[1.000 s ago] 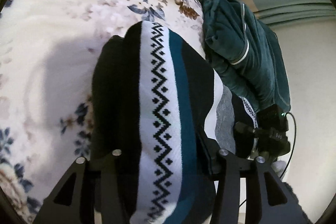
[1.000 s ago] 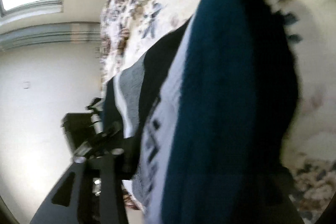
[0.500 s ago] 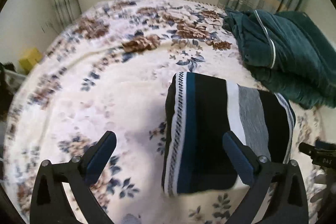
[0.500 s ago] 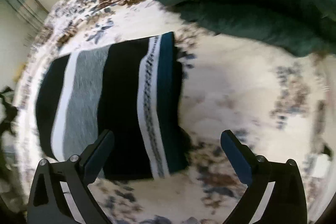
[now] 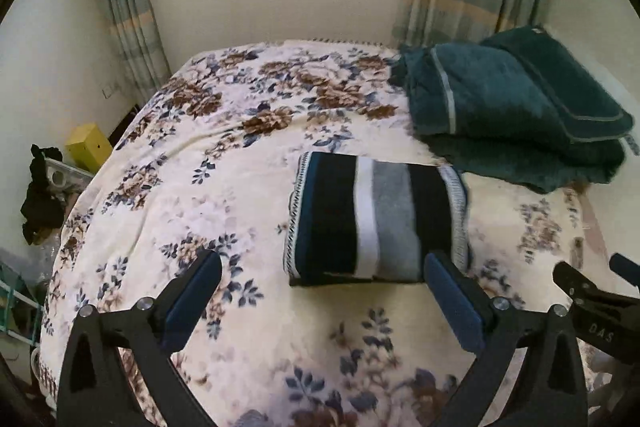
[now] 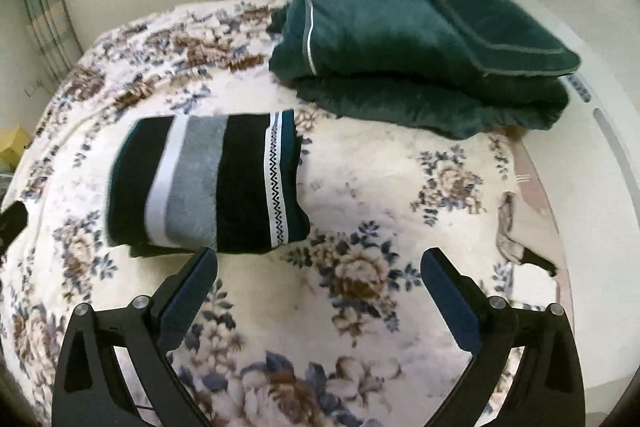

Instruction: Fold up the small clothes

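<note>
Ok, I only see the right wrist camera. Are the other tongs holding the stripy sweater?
Observer: No. The left tongs are open and empty, and the stripy sweater lies folded on the bed.
Operator: Does its other side have zigzags too?
Observer: Yes, a zigzag trim runs down its left edge.
Operator: Anything more to fold?
Observer: Maybe. A black cloth heap sits beside the bed's left edge, but I cannot tell what it is.

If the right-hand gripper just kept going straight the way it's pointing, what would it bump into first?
Most likely the bare floral bedspread. The open right gripper aims down just past the folded striped garment, which lies slightly to its left; depth is hard to judge.
</note>
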`<state>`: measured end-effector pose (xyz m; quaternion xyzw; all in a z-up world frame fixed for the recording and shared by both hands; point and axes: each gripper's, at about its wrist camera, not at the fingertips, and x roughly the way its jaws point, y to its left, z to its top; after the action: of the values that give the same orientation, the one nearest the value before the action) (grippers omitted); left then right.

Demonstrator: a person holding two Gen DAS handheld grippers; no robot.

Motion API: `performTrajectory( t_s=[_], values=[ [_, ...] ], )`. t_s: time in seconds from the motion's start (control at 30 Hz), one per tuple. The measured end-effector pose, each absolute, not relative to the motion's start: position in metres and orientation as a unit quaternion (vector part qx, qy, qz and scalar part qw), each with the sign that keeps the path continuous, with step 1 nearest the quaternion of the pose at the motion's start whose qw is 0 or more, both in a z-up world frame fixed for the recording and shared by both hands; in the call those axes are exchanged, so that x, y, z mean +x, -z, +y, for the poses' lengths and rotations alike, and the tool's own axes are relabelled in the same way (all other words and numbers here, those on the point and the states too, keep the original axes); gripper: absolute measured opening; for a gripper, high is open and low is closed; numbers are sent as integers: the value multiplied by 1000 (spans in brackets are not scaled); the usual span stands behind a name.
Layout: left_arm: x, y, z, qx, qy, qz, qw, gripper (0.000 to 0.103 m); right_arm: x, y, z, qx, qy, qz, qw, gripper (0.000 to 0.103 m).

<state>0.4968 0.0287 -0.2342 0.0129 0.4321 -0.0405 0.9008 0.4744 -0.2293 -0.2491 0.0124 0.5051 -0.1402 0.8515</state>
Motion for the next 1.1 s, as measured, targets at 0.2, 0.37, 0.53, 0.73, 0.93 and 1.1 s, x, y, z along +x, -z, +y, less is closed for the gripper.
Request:
performTrajectory(
  t_s=[0.2,0.37,0.53,0.73,0.93,1.1],
  values=[
    [435,176,29,11,38,407,913,103,394,164,-225,3,140,466,874,103],
    [383,126,30,12,36,385,922,103,326,94,-215,0,134,433,891,103],
    [343,89,30,12,38,368,929,103,266,32,-206,0,128,397,909,103],
    [299,49,30,6,40,340,940,103,209,-22,-199,4,113,370,922,103],
    [269,26,31,1,39,323,946,103,165,-62,-196,1,104,345,933,103],
    [255,15,34,-3,34,314,949,103,143,-88,-198,-4,102,325,940,103]
  ],
)
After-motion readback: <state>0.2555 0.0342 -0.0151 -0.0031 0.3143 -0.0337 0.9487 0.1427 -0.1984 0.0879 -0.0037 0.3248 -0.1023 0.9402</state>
